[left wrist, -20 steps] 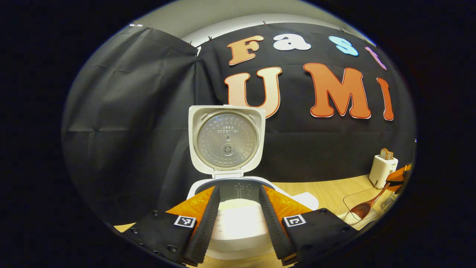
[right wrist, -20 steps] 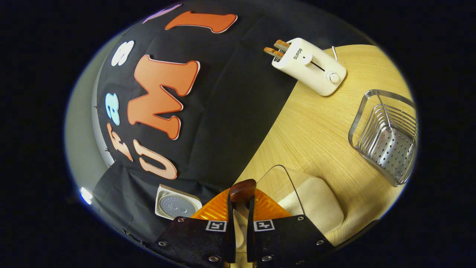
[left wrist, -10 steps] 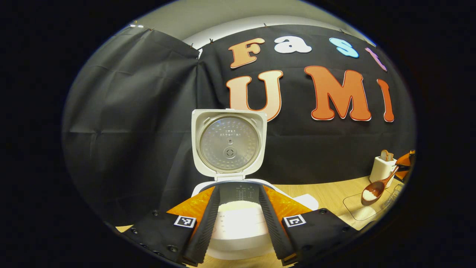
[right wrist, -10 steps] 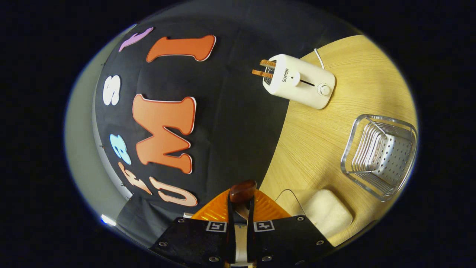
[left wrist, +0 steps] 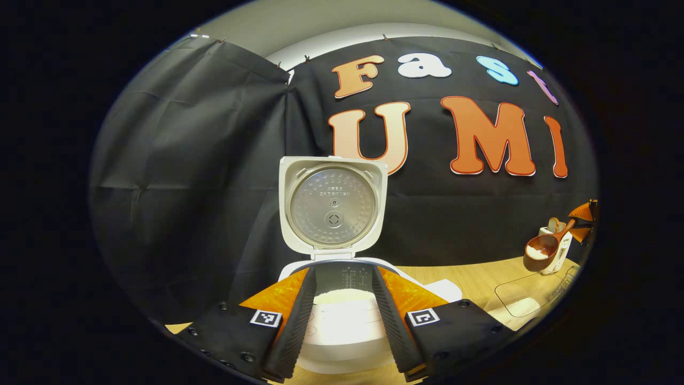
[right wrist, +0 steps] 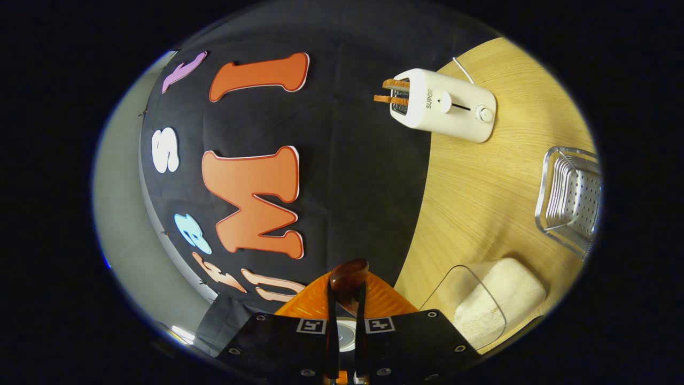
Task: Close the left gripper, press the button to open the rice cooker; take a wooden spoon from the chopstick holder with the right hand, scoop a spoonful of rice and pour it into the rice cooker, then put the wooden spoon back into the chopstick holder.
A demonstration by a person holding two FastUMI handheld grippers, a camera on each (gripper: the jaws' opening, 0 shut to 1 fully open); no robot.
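Wooden spoon (left wrist: pixel 545 247), loaded with rice and clamped by its handle in the right gripper (right wrist: pixel 346 299), hangs well right of the open rice cooker (left wrist: pixel 334 267), left gripper (left wrist: pixel 342 313) spread before it; tilting in transit would likely spill grains

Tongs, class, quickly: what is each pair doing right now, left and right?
Left tongs: open, holding nothing, in front of the cooker.
Right tongs: closed on the spoon handle.
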